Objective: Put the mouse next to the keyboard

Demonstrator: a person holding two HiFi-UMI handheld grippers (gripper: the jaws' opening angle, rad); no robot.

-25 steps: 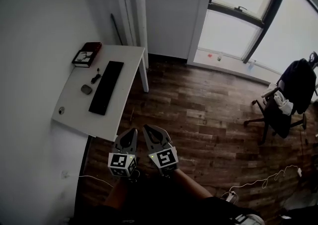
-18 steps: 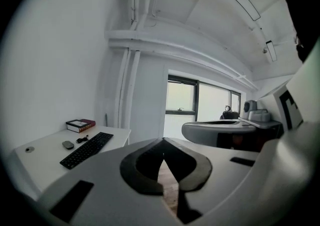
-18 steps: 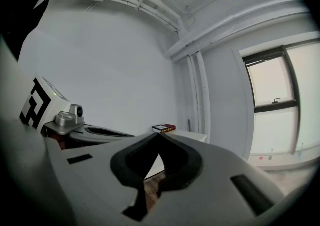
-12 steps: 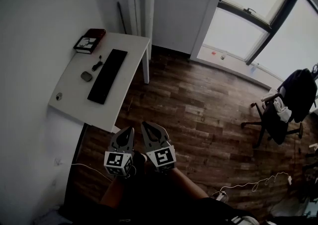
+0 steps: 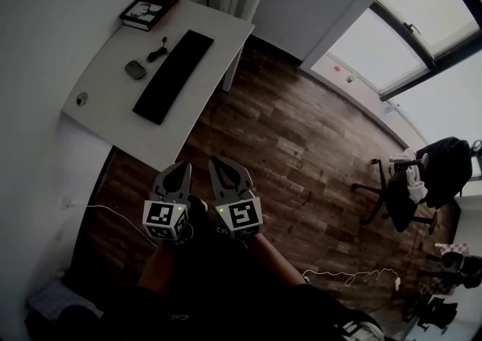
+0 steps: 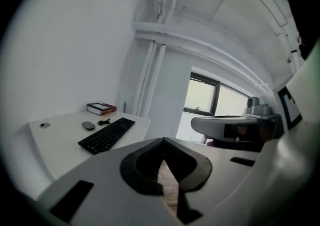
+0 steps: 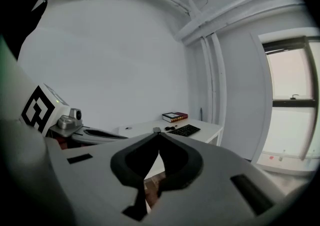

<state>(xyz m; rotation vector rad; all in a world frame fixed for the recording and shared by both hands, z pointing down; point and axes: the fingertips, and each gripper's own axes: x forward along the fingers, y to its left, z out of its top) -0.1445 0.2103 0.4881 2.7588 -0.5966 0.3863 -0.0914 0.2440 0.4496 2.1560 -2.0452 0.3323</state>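
Note:
A white desk (image 5: 105,117) stands at the upper left of the head view. On it a black keyboard (image 5: 173,76) lies lengthwise, and a small grey mouse (image 5: 135,70) sits apart to its left. In the left gripper view the mouse (image 6: 88,125) is beyond the keyboard (image 6: 106,135). My left gripper (image 5: 183,168) and right gripper (image 5: 215,161) are held side by side over the wooden floor, short of the desk's near corner. Both are shut with nothing in them. From the right gripper view the keyboard (image 7: 185,130) shows far off past the closed jaw tips.
A red-and-black book (image 5: 151,10) lies at the desk's far end, a small dark cable (image 5: 158,52) beside the keyboard, a round port (image 5: 81,98) near the wall. An office chair (image 5: 403,189) with clothes stands at right. White cords (image 5: 354,279) trail across the floor.
The head view has swung, so the desk now sits higher and larger at the upper left. Both grippers have shifted slightly left and down in the frame, still together and shut.

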